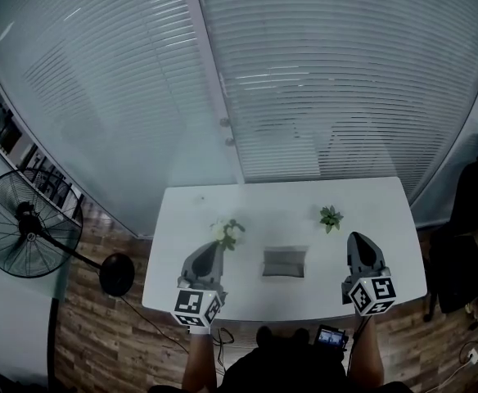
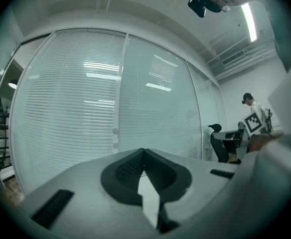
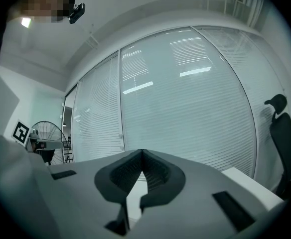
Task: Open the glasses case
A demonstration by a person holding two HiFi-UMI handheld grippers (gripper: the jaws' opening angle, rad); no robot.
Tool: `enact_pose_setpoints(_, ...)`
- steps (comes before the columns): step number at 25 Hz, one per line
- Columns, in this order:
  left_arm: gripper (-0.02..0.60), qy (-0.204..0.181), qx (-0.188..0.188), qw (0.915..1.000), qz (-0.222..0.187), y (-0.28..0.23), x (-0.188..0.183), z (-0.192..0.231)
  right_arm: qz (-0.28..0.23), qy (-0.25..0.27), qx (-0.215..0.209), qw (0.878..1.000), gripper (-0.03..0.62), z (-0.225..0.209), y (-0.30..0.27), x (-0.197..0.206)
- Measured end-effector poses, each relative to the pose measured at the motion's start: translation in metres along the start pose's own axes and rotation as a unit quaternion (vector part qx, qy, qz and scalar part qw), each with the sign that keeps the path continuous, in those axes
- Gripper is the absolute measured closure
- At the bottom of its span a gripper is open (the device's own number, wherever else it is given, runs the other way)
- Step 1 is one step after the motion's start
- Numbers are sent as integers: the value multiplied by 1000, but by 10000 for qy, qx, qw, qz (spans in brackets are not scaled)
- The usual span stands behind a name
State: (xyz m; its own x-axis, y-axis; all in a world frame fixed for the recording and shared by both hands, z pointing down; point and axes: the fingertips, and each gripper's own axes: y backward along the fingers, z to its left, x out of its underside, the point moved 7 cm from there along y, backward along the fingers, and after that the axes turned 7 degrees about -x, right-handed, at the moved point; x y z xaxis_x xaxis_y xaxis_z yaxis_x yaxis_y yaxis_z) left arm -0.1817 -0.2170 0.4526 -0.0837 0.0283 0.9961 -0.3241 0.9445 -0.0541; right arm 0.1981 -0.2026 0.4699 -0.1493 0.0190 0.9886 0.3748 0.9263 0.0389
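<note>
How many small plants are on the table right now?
2: a pale-flowered plant by the left gripper, a green plant near the right gripper. None seem hidden.

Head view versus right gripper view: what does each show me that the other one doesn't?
Only the head view: the glasses case on the white table, between the left hand-held gripper and right hand-held gripper, plus a white-flowered plant and a small green plant. Only the right gripper view: that gripper's jaws close up, tips together, nothing between them. Both: the slatted blinds, the standing fan, the black office chair.
</note>
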Motion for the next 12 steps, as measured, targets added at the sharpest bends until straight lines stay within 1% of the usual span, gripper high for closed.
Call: enact_pose_setpoints(12,580,-29,7,10000,19,1,0,4,70,160,-62,9998,579,8,-6,-1)
